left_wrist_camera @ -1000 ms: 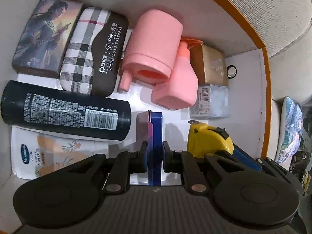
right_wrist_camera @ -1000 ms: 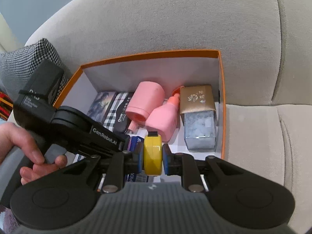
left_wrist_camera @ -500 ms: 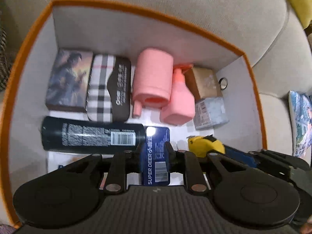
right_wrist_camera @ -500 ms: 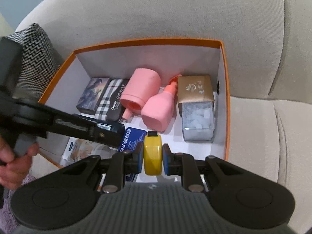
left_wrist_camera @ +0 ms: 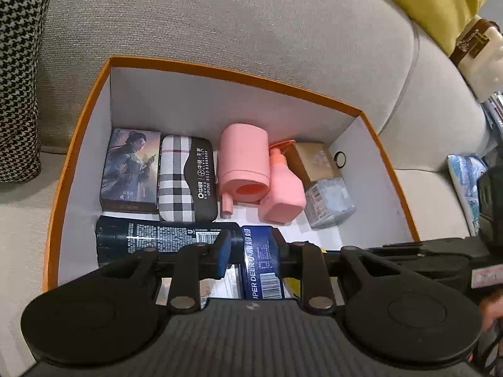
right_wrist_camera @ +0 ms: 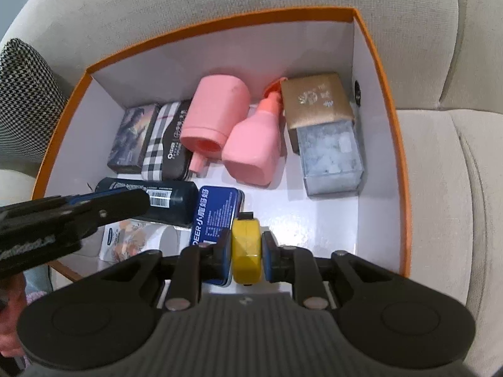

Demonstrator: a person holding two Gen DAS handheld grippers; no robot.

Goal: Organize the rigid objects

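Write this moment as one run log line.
left gripper: open, above blue tin | right gripper: holds yellow tape measure | orange box

Everything's in the box (right_wrist_camera: 389,144) on the sofa (right_wrist_camera: 440,172). Back row: card box (right_wrist_camera: 133,136), case (right_wrist_camera: 166,143), cup (right_wrist_camera: 213,116), bottle (right_wrist_camera: 253,144). The tin (right_wrist_camera: 215,210) lies in front, right of the can (right_wrist_camera: 163,199).
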